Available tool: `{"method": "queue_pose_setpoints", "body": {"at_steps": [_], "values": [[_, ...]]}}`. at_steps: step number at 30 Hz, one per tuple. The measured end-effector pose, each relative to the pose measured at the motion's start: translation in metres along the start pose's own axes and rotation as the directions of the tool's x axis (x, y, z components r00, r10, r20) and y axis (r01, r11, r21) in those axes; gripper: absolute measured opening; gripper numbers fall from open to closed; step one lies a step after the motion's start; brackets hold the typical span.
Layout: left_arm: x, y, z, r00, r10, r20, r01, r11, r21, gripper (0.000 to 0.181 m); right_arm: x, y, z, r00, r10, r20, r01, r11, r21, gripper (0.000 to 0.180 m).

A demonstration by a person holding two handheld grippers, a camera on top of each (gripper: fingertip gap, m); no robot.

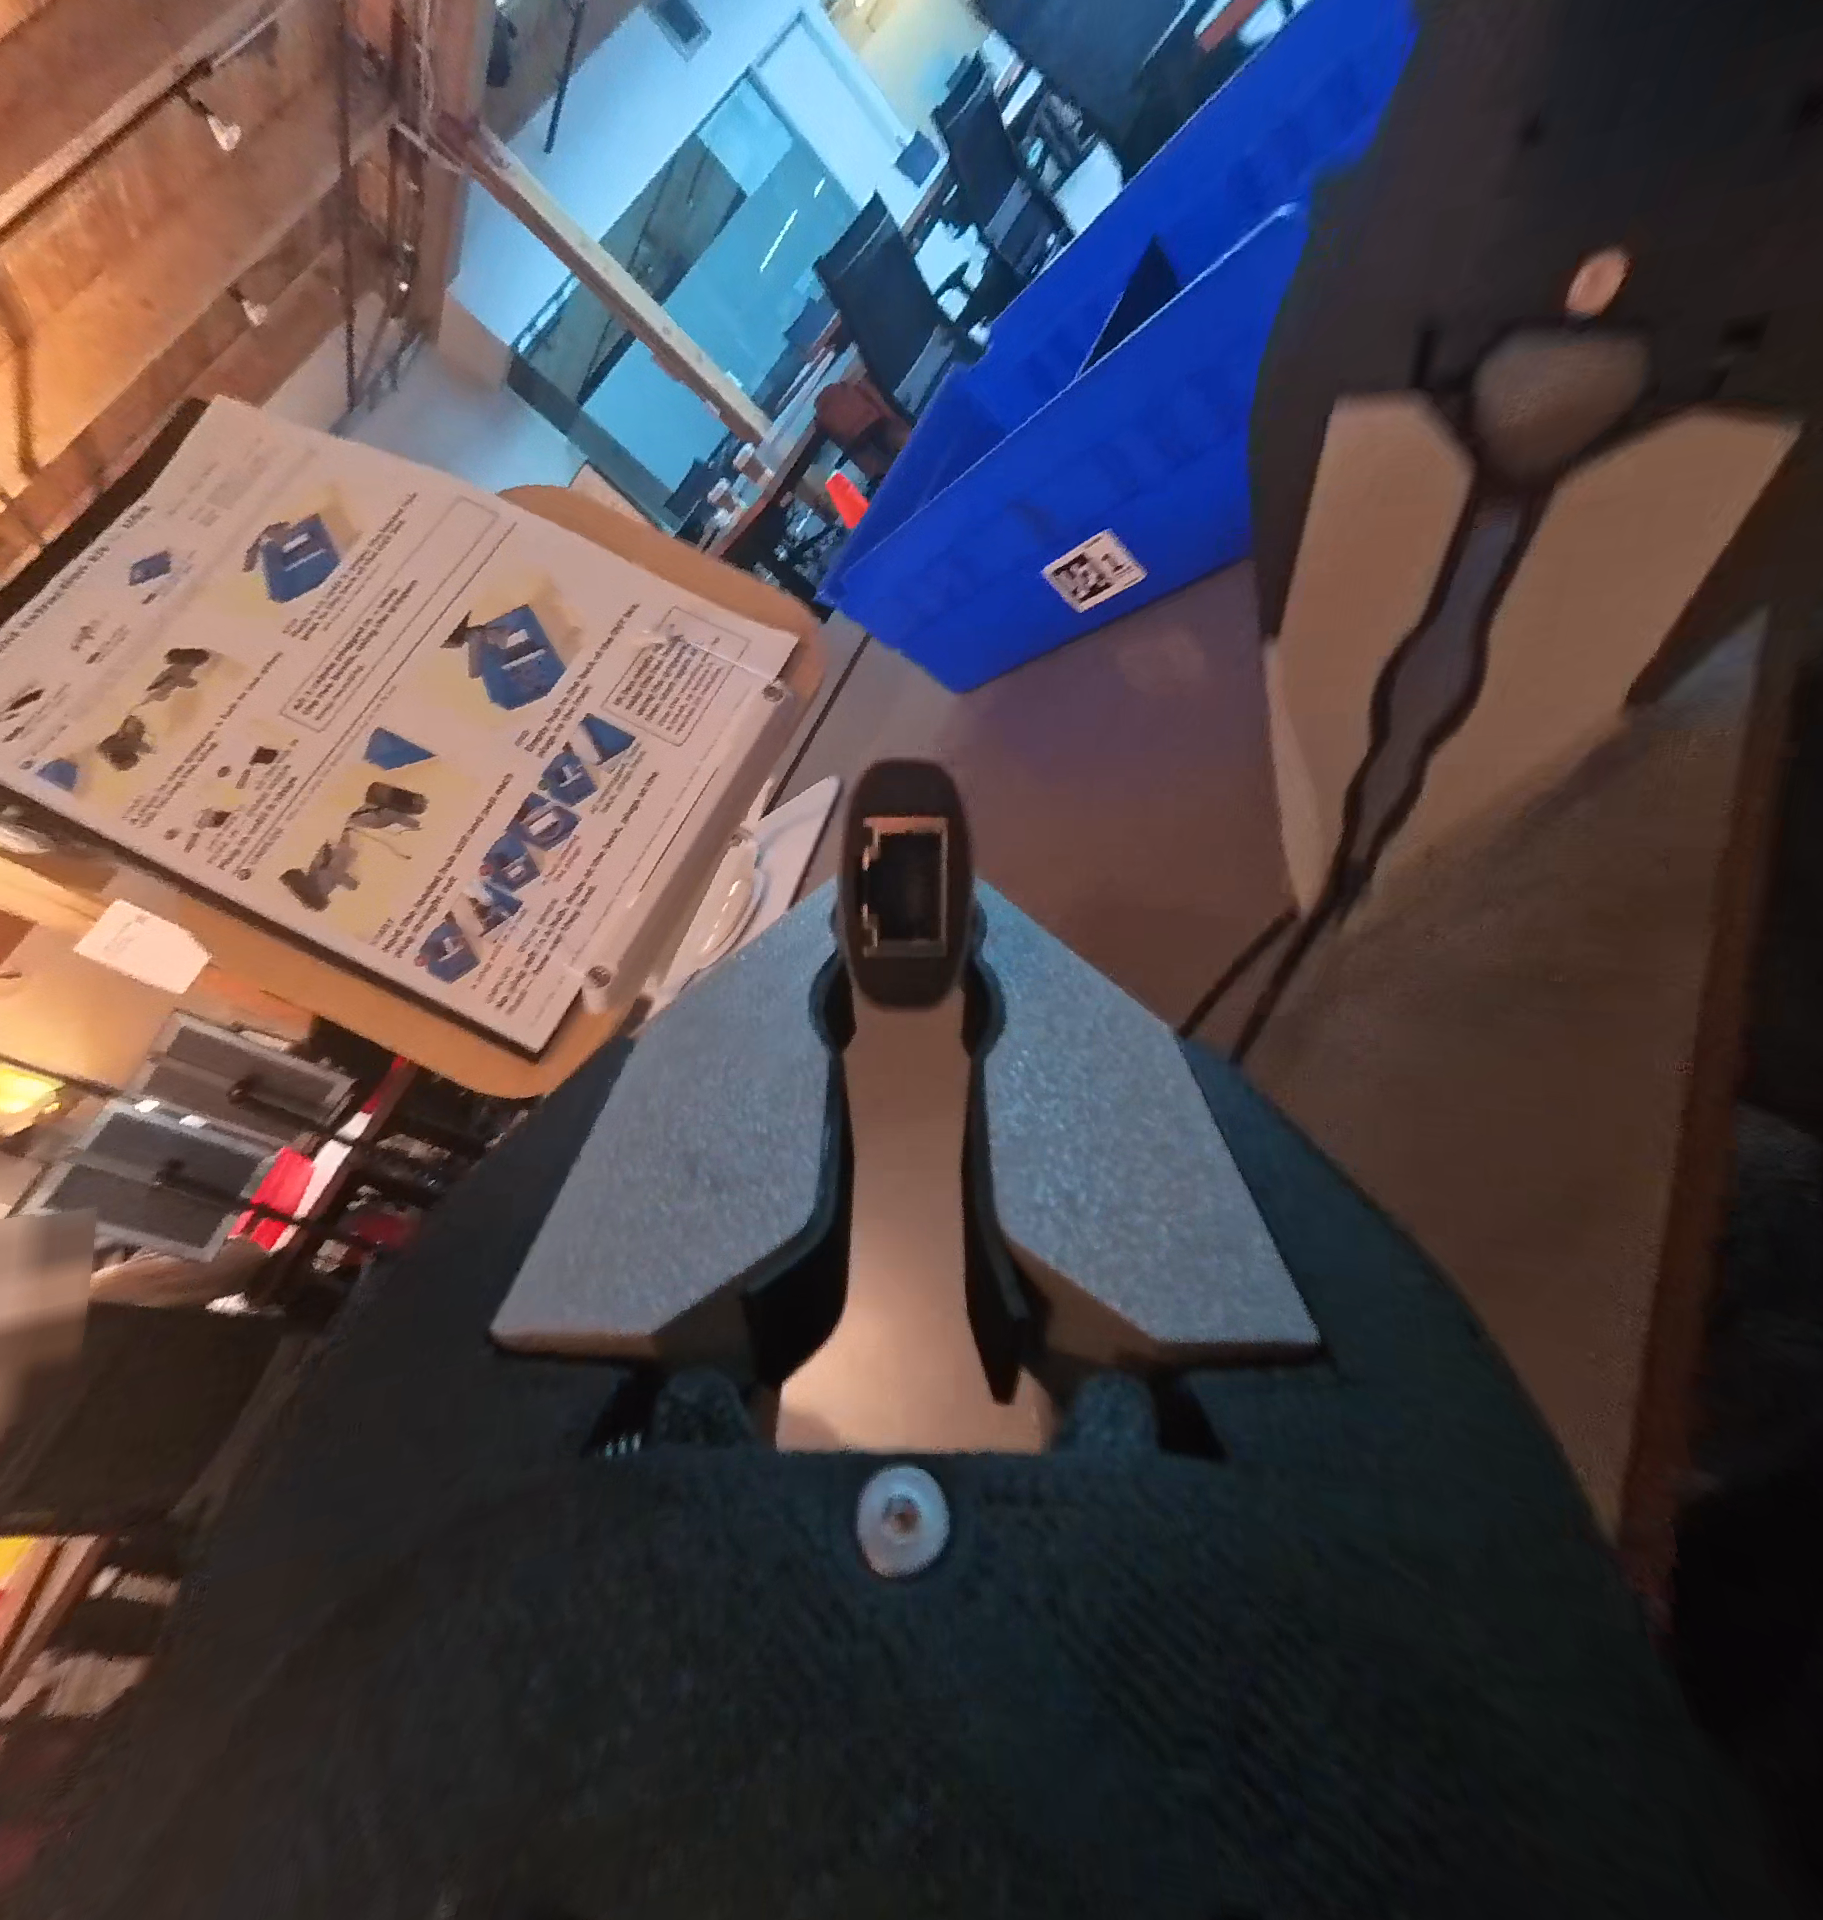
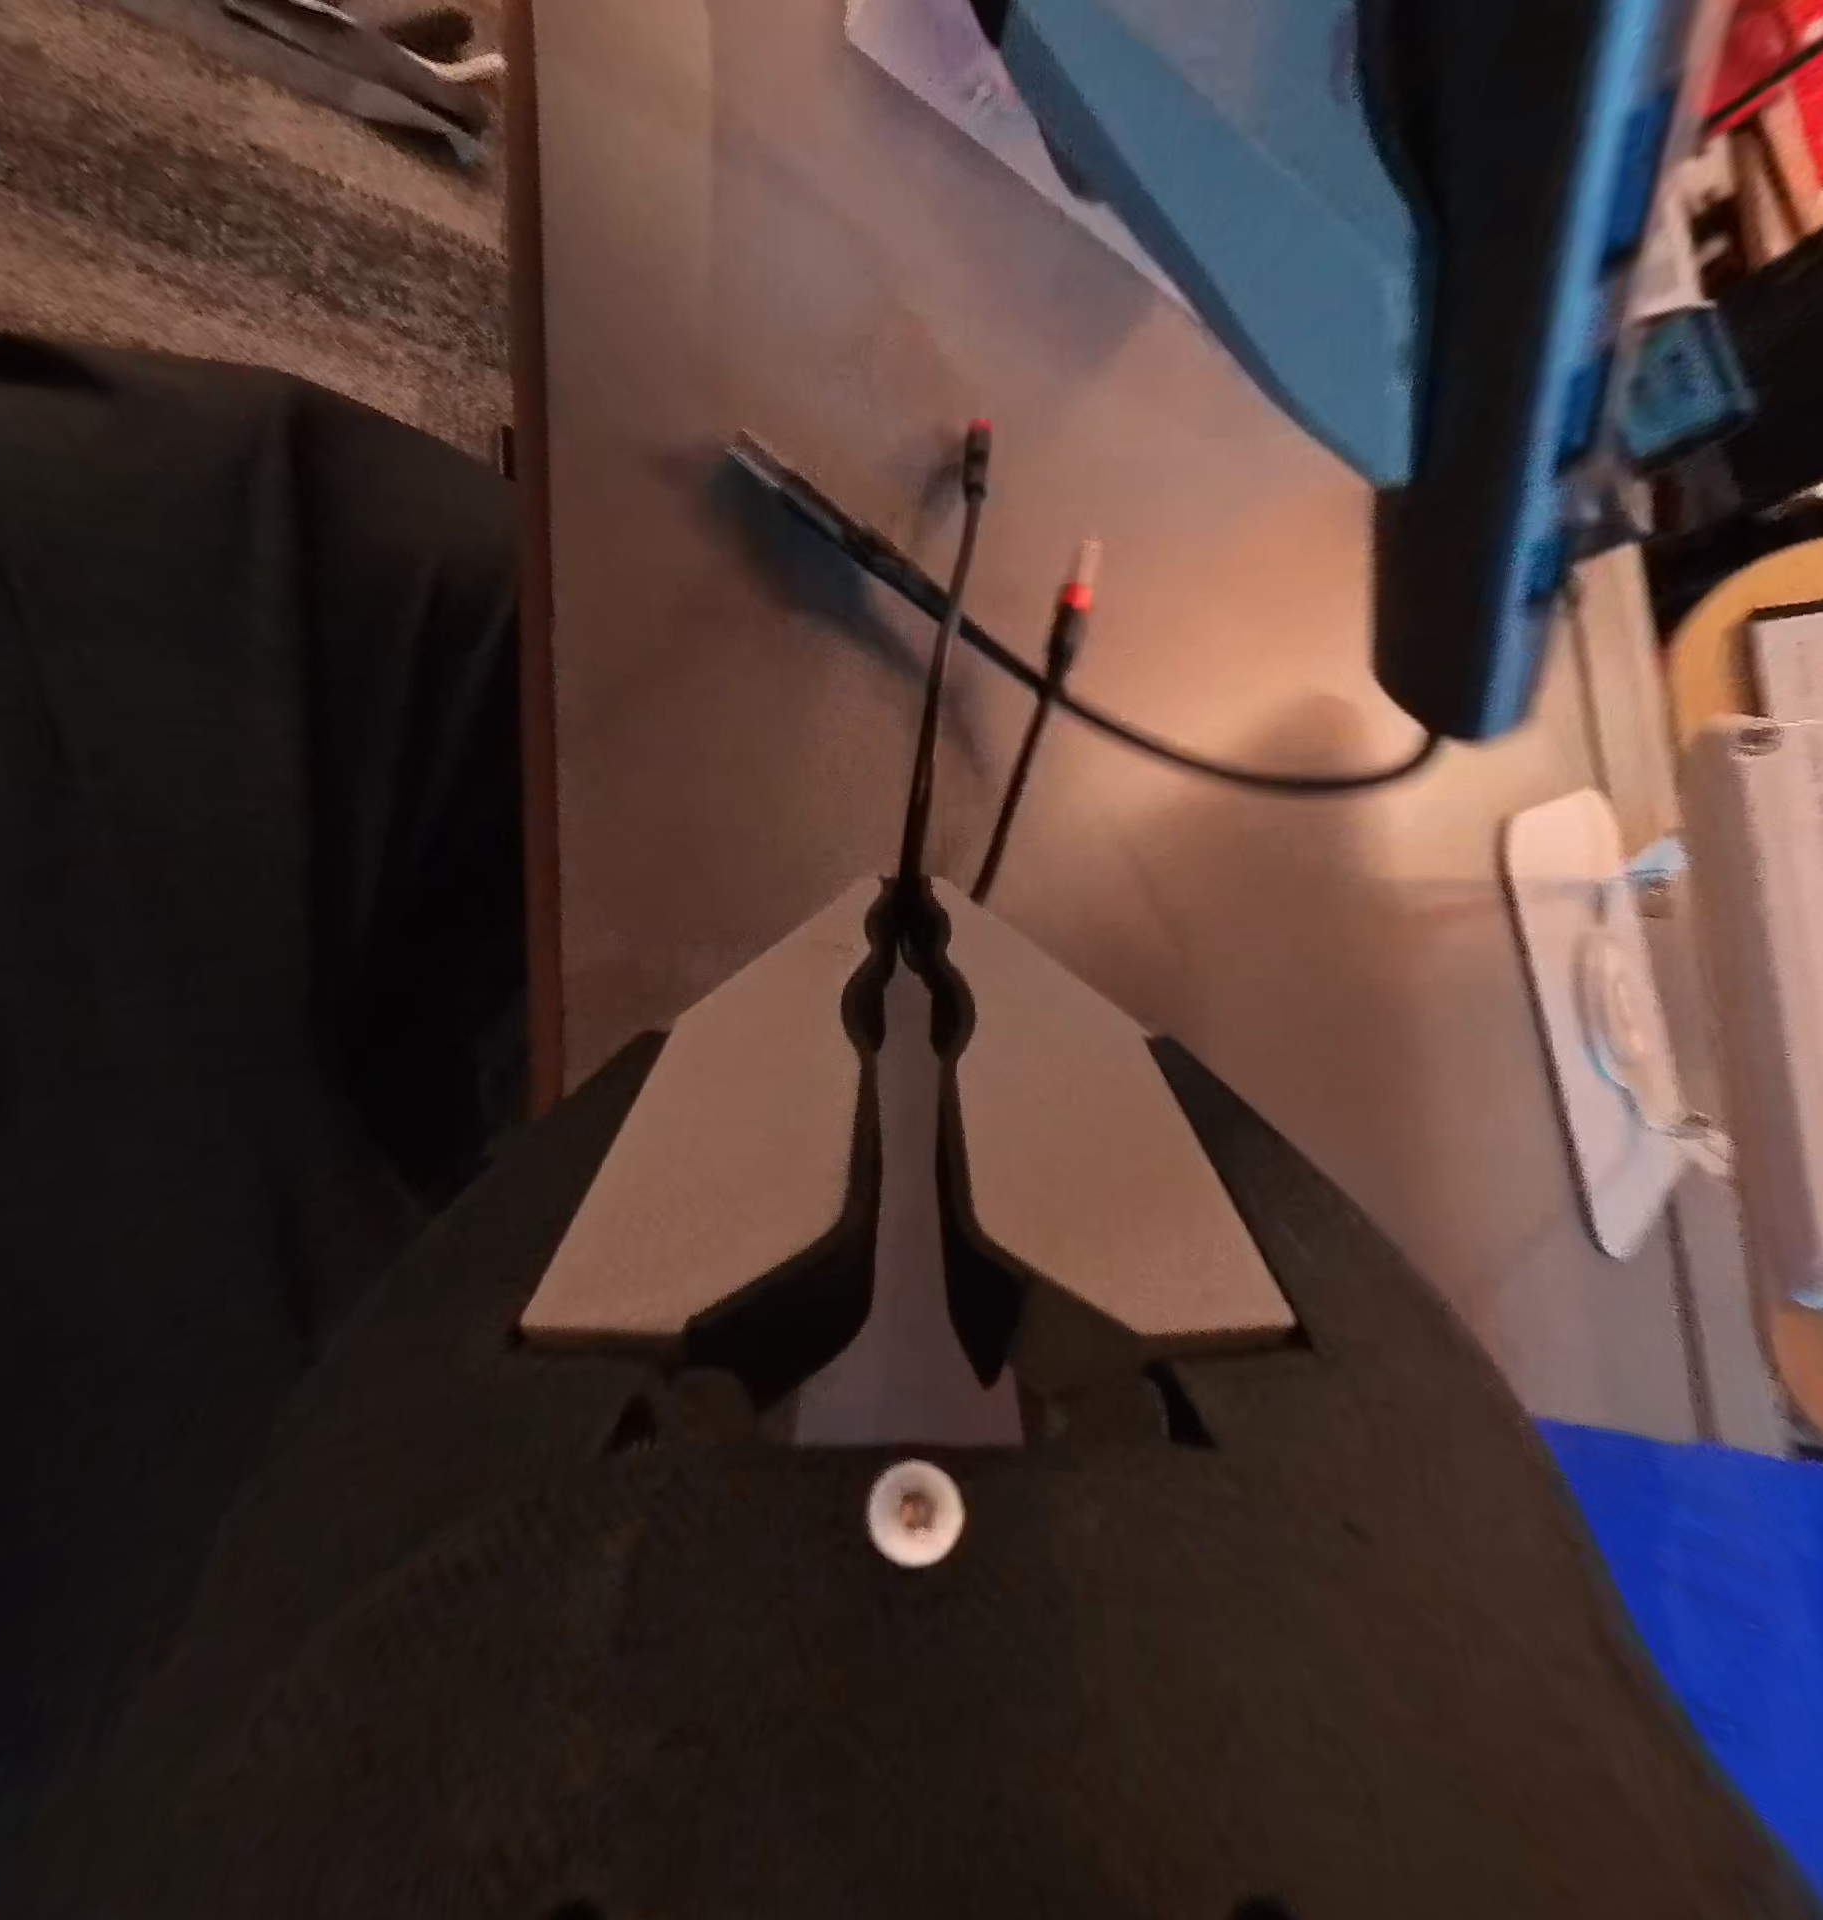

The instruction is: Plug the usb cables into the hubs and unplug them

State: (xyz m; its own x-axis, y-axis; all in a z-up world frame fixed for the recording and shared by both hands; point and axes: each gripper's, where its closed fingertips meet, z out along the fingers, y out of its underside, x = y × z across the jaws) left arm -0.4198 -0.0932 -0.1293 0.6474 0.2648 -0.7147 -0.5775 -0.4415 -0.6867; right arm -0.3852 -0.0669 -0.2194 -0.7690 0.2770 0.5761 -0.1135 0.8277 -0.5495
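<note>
My left gripper [image 1: 902, 940] is shut on a dark hub [image 1: 902, 883], held above the table, with its square network port facing the camera. My right gripper [image 2: 907, 914] is shut on thin black usb cables [image 2: 933, 748]; two plug ends with red bands [image 2: 1078, 582] stick out ahead, free in the air. A flat dark connector [image 2: 782, 488] on a black cable lies on the table beyond them. The right gripper [image 1: 1478, 582] also shows in the left wrist view, upper right, with the cable between its fingers [image 1: 1343, 644]. The left gripper's dark body [image 2: 1458, 520] shows at the right wrist view's upper right.
A blue bin [image 1: 1042, 468] stands on the brown table [image 1: 1073, 810]. A printed instruction sheet on a board [image 1: 367, 727] stands at the left. A white pad [image 2: 1593, 1018] lies near it. The table edge [image 2: 533, 623] runs beside a person's dark clothing [image 2: 211, 831].
</note>
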Motion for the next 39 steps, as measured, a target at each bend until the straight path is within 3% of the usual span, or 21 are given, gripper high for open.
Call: {"method": "queue_pose_setpoints", "body": {"at_steps": [3,10,12,19,21,24,28,32,34,37,39], "values": [[-0.017,0.014,-0.005,0.997,0.031,0.065,-0.026,0.997,-0.072,0.014,0.02,0.007,-0.027,0.998,-0.037,-0.051,0.036,0.999,-0.011,0.0],[-0.056,0.03,-0.028,0.978,0.076,0.192,-0.041,0.983,-0.177,0.014,0.019,0.057,-0.05,0.998,-0.045,0.05,0.053,0.985,-0.163,0.001],[-0.06,0.03,-0.032,0.976,0.083,0.203,-0.046,0.983,-0.18,0.014,0.017,0.064,-0.05,0.997,-0.013,0.076,0.028,0.978,-0.206,0.014],[-0.054,0.021,-0.035,0.982,0.086,0.168,-0.064,0.989,-0.131,0.014,0.034,0.024,-0.076,0.982,0.175,0.064,-0.175,0.985,-0.008,0.013],[-0.05,0.017,-0.034,0.979,0.113,0.167,-0.097,0.99,-0.105,0.014,0.048,0.013,-0.064,0.938,0.345,0.028,-0.346,0.937,0.043,0.009],[-0.04,0.022,-0.03,0.985,0.117,0.126,-0.104,0.989,-0.104,0.014,0.054,0.029,-0.019,0.816,0.578,0.01,-0.577,0.816,-0.022,0.02],[-0.031,0.031,-0.026,0.984,0.149,0.094,-0.136,0.982,-0.135,0.014,0.051,0.061,0.025,0.78,0.625,-0.022,-0.623,0.775,-0.106,0.054],[-0.023,0.03,-0.02,0.989,0.133,0.068,-0.124,0.986,-0.111,0.014,0.058,0.064,0.032,0.804,0.594,-0.019,-0.593,0.8,-0.089,0.046],[-0.02,0.033,-0.017,0.991,0.118,0.064,-0.11,0.987,-0.115,0.014,0.056,0.063,0.037,0.83,0.558,0.014,-0.554,0.827,-0.094,0.032],[-0.018,0.035,-0.014,0.992,0.107,0.072,-0.098,0.988,-0.116,0.014,0.051,0.059,0.039,0.811,0.575,0.108,-0.568,0.818,-0.085,0.013],[-0.016,0.036,-0.012,0.991,0.113,0.066,-0.104,0.986,-0.127,0.014,0.049,0.057,0.039,0.801,0.581,0.141,-0.575,0.814,-0.083,0.013]]}}
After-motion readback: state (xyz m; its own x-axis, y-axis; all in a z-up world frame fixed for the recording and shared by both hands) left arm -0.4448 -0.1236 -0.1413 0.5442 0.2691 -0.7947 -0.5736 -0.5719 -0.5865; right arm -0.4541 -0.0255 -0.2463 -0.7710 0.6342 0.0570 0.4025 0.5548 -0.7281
